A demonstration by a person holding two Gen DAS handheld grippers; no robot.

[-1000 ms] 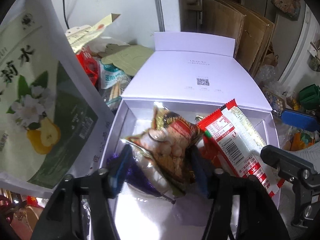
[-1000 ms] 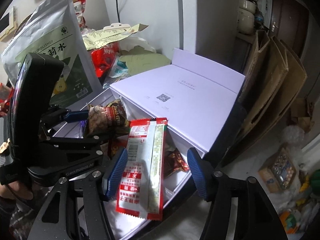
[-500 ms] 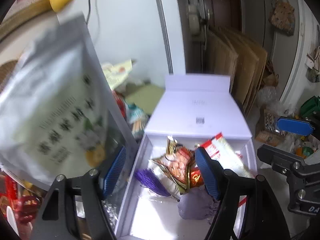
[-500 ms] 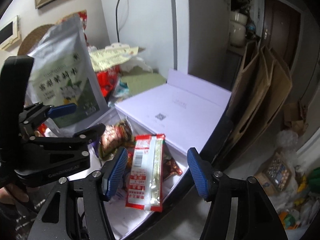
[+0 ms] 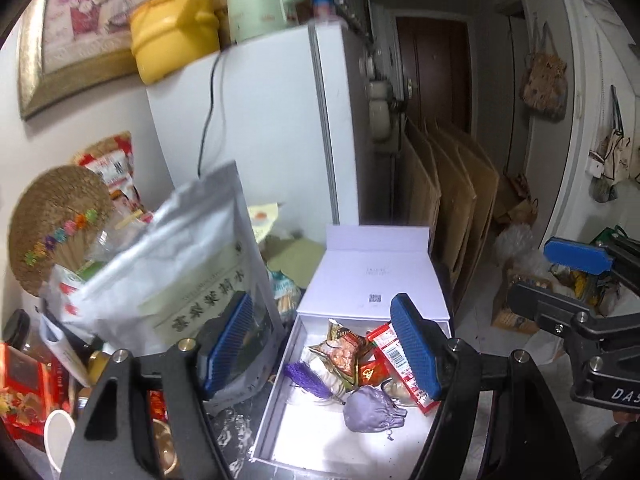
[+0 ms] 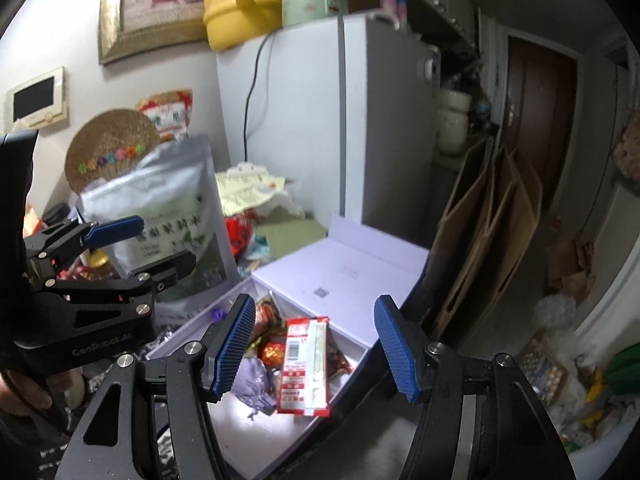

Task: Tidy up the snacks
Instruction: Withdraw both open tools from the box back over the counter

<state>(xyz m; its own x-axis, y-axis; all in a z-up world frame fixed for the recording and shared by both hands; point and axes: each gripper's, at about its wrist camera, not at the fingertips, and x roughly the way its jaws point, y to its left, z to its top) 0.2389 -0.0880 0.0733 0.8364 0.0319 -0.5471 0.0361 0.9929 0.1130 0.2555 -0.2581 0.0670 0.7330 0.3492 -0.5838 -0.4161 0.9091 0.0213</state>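
Note:
A white box lies open with its lid folded back. Inside lie a long red-and-white snack packet, a brown nut bag, a small red-gold sweet, a purple tassel and a grey-purple pouch. My left gripper hangs open above the box, holding nothing. My right gripper is open too, high over the box's right side, and empty.
A tall silver pouch with green print stands left of the box among jars and red packets. A white fridge rises behind. Folded cardboard leans at the right. Floor clutter lies far right.
Both grippers have risen and pulled back from the box. The nut bag left my left gripper and now lies in the box; the long packet lies there too.

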